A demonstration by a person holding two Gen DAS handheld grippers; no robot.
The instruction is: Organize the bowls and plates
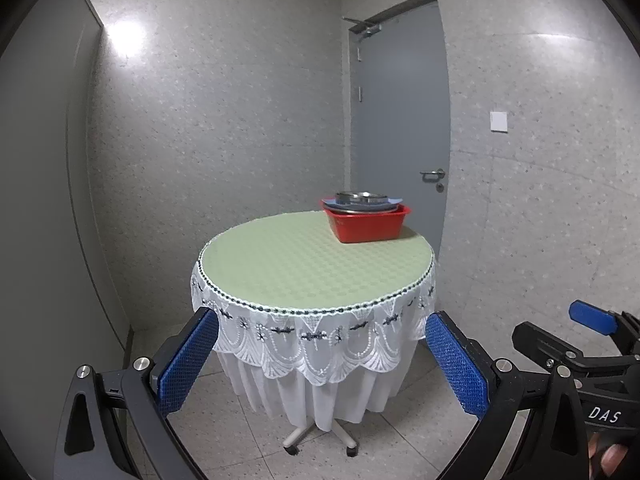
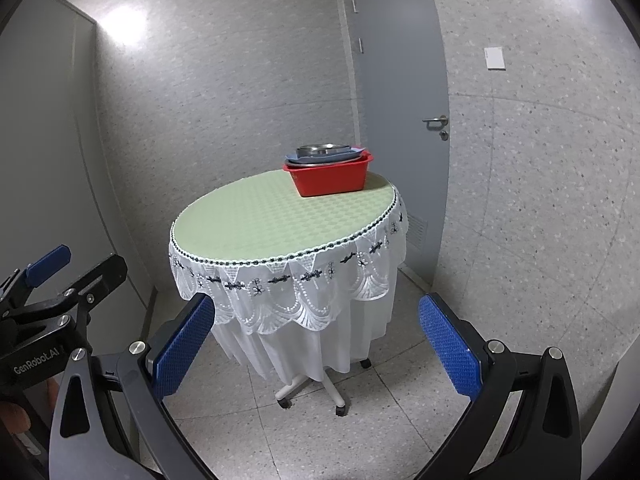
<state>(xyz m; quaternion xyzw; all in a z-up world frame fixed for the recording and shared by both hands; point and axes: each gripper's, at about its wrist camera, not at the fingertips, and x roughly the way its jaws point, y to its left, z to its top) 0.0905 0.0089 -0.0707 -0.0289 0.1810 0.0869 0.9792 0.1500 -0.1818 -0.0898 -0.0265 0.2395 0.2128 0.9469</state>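
A red plastic tub (image 1: 370, 224) stands at the far right of a round table (image 1: 304, 268) with a pale green top and white lace skirt. A stack sits in it: a metal bowl (image 1: 362, 199) on a blue plate (image 1: 394, 201) over a metal dish. The tub (image 2: 330, 179), bowl (image 2: 322, 149) and table (image 2: 272, 224) also show in the right wrist view. My left gripper (image 1: 322, 336) is open and empty, well short of the table. My right gripper (image 2: 316, 322) is open and empty, also back from the table.
A grey door (image 1: 396, 120) with a lever handle stands behind the table. Speckled walls close in on the left and right. The table stands on a wheeled base (image 2: 310, 390) on a tiled floor. The right gripper shows at the left view's right edge (image 1: 592, 320).
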